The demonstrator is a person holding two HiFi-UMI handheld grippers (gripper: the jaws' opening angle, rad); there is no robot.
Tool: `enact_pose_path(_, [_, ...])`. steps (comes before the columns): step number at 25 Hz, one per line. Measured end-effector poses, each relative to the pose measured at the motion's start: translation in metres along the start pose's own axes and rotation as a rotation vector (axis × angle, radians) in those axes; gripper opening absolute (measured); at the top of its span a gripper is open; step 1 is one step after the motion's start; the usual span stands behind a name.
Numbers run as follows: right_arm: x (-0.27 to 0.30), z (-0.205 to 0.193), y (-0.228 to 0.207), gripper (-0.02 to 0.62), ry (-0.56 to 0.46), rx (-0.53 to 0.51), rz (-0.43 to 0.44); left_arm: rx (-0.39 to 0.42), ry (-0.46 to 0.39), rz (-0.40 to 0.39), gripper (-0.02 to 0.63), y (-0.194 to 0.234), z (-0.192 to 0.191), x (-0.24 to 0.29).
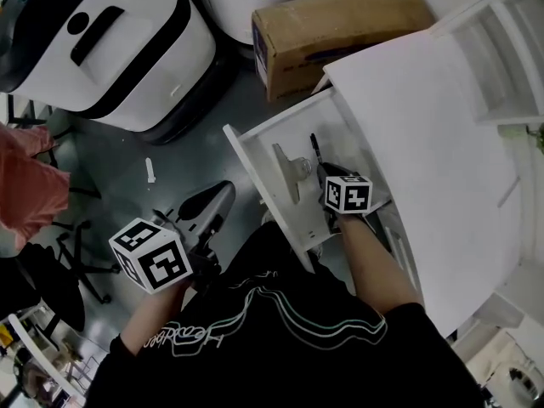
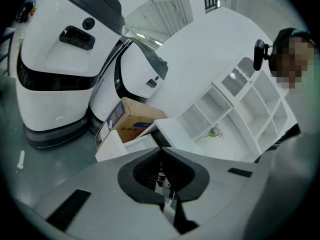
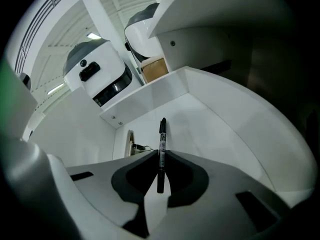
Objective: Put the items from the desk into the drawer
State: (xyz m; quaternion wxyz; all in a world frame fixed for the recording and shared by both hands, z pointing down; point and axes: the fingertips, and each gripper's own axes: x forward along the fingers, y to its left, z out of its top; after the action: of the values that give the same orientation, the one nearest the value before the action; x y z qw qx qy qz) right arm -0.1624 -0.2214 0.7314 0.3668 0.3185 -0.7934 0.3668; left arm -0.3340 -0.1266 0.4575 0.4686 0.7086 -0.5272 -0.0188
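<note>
- Right claw (image 3: pixel 160 158): shut on a black marker pen (image 3: pixel 162 134), gripped near its rear end.
- Marker pen: its long axis runs in line with the claw and its free end points straight away from it. It is held inside the open white drawer (image 3: pixel 210 129), over the floor; whether it touches the floor cannot be told.
- Head view: the marker pen (image 1: pixel 314 148) points towards the drawer's (image 1: pixel 255 153) far end wall. A pale flat object (image 1: pixel 291 170) lies beside it.
- Left claw (image 2: pixel 162 153): closed and empty, held low and well apart from the drawer.
- White desk surface (image 1: pixel 425 117): above the drawer.
- Cardboard box (image 1: pixel 340 25): on the floor beyond.
</note>
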Motion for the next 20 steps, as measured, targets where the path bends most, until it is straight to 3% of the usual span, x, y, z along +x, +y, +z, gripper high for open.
enact_pose_path(13, [0.014, -0.010, -0.007, 0.067, 0.105, -0.101, -0.027, -0.019, 0.023, 0.038, 0.020, -0.007, -0.029, 0.000])
enact_pose_path(16, [0.003, -0.009, -0.005, 0.178, 0.094, -0.083, 0.006, 0.000, 0.017, 0.028, 0.020, -0.026, -0.037, 0.000])
enact_pose_path(20, [-0.033, -0.005, 0.005, 0.187, 0.027, -0.078, 0.054, 0.026, 0.014, 0.015, 0.020, -0.051, -0.049, -0.004])
